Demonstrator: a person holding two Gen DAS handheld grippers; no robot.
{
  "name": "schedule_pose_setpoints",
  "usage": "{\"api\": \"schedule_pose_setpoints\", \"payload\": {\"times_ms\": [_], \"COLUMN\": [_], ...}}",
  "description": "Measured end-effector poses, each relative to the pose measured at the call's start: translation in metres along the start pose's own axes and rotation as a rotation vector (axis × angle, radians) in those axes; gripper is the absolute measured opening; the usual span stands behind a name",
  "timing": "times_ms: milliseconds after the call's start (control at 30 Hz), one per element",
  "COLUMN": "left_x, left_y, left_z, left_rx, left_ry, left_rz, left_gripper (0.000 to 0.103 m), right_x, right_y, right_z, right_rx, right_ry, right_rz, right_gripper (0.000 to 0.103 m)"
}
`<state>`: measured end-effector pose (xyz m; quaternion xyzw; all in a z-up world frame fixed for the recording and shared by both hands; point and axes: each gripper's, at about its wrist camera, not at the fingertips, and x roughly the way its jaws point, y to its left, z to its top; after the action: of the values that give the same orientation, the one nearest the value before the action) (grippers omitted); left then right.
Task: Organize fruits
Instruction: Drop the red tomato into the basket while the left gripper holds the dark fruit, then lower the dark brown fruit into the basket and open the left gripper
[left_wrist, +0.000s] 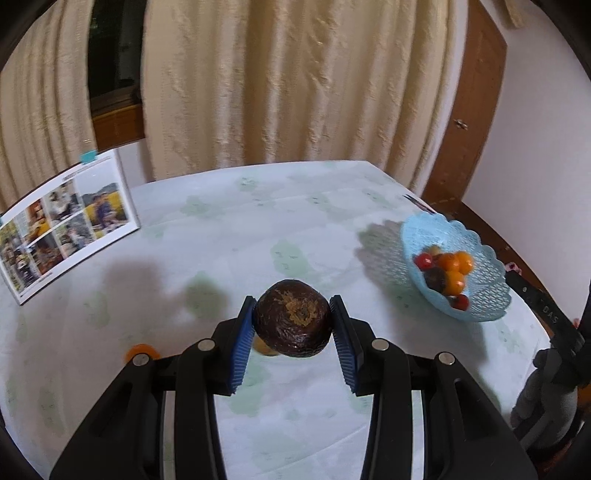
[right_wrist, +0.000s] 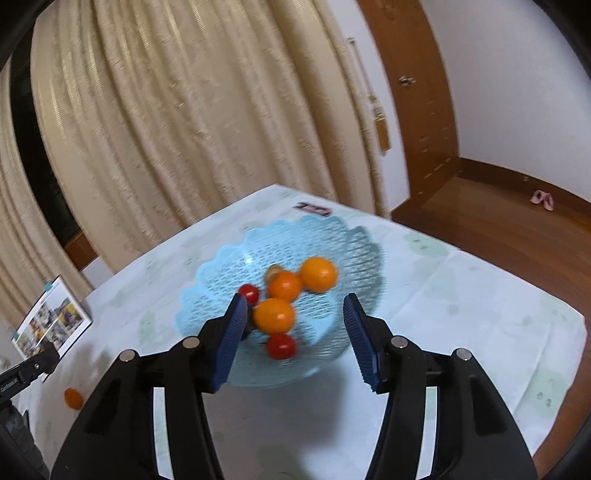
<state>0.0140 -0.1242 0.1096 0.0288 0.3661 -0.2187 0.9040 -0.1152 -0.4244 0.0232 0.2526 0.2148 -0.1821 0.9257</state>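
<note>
My left gripper (left_wrist: 292, 308) is shut on a dark brown avocado (left_wrist: 292, 323) and holds it above the table. A yellowish fruit (left_wrist: 264, 348) lies under it, mostly hidden. An orange fruit (left_wrist: 141, 351) lies on the cloth at left; it also shows in the right wrist view (right_wrist: 72, 398). The light blue lattice basket (left_wrist: 487, 291) stands at right with orange and red fruits (left_wrist: 448, 263). In the right wrist view my right gripper (right_wrist: 294, 303) is open and empty above the basket (right_wrist: 354, 243), over an orange (right_wrist: 274, 314) and a red tomato (right_wrist: 281, 346).
A photo calendar (left_wrist: 62, 229) stands at the table's left. A small card (right_wrist: 312, 209) lies at the far table edge behind the basket. Curtains hang behind the table. Wooden floor and a door frame are to the right. The other gripper's body (left_wrist: 546, 391) is at right.
</note>
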Motion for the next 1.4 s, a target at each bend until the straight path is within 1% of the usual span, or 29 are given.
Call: {"api": "schedule_pose_setpoints", "payload": {"times_ms": [133, 233, 567, 833, 867, 900, 933, 1067, 1233, 1300, 1333, 1367, 1400], "left_x": [0.010, 0.018, 0.049, 0.068, 0.070, 0.070, 0.071, 0.067, 0.057, 0.051, 0.048, 0.044, 0.040], "left_y": [-0.028, -0.054, -0.130, -0.168, -0.172, -0.173, -0.174, -0.163, -0.134, -0.124, -0.119, -0.114, -0.108], "left_z": [0.002, 0.004, 0.011, 0.015, 0.015, 0.016, 0.018, 0.025, 0.036, 0.038, 0.039, 0.040, 0.041], "left_rx": [0.039, 0.084, 0.191, 0.246, 0.250, 0.250, 0.247, 0.215, 0.140, 0.124, 0.117, 0.110, 0.101], "left_ry": [0.014, 0.027, 0.067, 0.080, 0.081, 0.080, 0.075, 0.054, 0.030, 0.021, 0.015, 0.007, -0.003], "left_rz": [-0.048, -0.085, -0.213, -0.245, -0.248, -0.249, -0.250, -0.239, -0.202, -0.184, -0.171, -0.160, -0.150], "left_gripper": [0.041, 0.041, 0.041, 0.041, 0.045, 0.050, 0.060, 0.062, 0.063, 0.067, 0.073, 0.076, 0.077], "right_x": [-0.005, -0.009, -0.011, -0.009, -0.008, -0.008, -0.008, -0.008, -0.009, -0.012, -0.013, -0.015, -0.017], "right_y": [-0.015, -0.025, -0.037, -0.050, -0.052, -0.053, -0.054, -0.057, -0.049, -0.043, -0.040, -0.037, -0.032], "right_z": [-0.003, -0.003, -0.003, -0.002, -0.002, -0.002, -0.002, -0.002, -0.002, -0.001, -0.001, 0.000, 0.000], "right_rx": [0.033, 0.059, 0.065, 0.085, 0.088, 0.090, 0.093, 0.102, 0.095, 0.089, 0.085, 0.081, 0.074], "right_ry": [-0.029, -0.040, -0.058, -0.058, -0.056, -0.056, -0.055, -0.056, -0.060, -0.065, -0.068, -0.070, -0.075], "right_rz": [-0.034, -0.040, -0.046, -0.048, -0.049, -0.050, -0.052, -0.052, -0.036, -0.026, -0.020, -0.015, -0.008], "right_gripper": [0.056, 0.056, 0.057, 0.057, 0.057, 0.057, 0.057, 0.057, 0.057, 0.057, 0.057, 0.057, 0.057]}}
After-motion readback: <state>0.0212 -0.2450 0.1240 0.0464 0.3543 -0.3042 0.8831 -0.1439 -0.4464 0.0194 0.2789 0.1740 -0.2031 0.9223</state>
